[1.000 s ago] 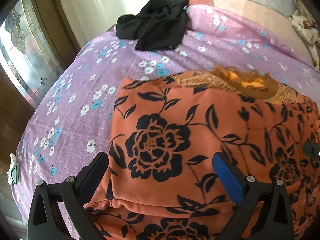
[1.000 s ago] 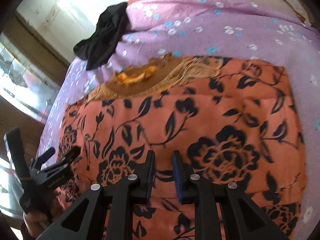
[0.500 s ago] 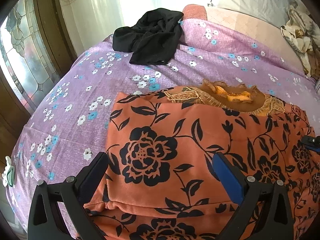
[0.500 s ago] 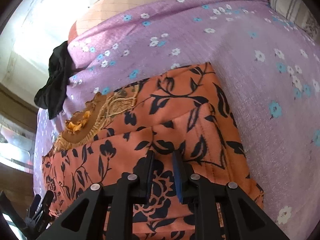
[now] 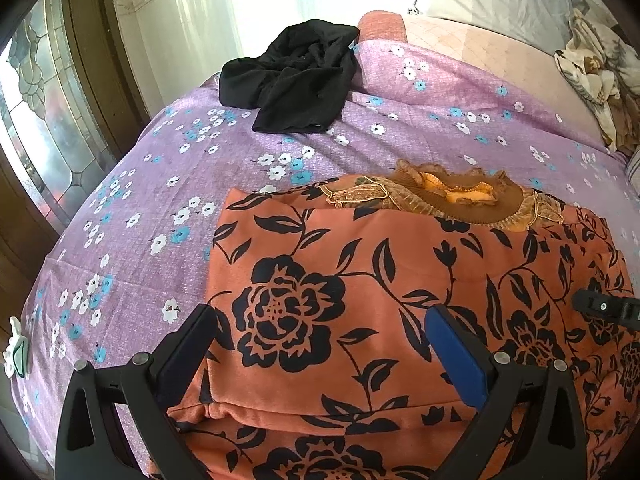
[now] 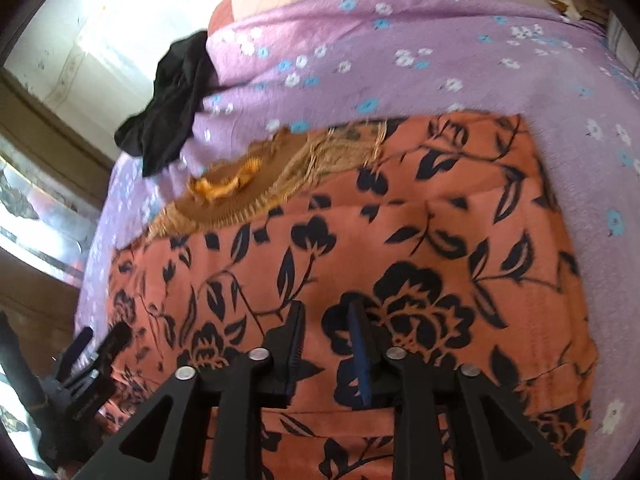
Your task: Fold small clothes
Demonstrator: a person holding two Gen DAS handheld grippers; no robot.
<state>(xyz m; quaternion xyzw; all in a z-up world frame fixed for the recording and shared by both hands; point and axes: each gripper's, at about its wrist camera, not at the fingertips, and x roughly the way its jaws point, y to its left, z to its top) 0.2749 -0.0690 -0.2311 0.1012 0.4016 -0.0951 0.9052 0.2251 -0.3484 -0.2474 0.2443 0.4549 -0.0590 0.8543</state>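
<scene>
Where the orange garment with black flowers [image 5: 360,300] lies folded on the purple flowered bedsheet [image 5: 160,200], we see our left gripper [image 5: 320,344] poised over its near edge, jaws spread wide with one finger at the garment's left border and the blue-padded finger over the printed cloth; nothing is held between them. From the right wrist view, our right gripper [image 6: 326,344] sits low over the same garment [image 6: 400,240], its jaws drawn to a narrow gap; we cannot tell whether any fabric is pinched there. A brown frilled collar [image 5: 460,196] lies at the garment's far edge. Beyond it, well apart and near the sheet's far corner, a crumpled black garment [image 5: 296,80] rests on the bed. A patterned cloth bundle [image 5: 596,68] lies at the far right, and a leaded glass window [image 5: 36,120] stands to the left of the bed.
</scene>
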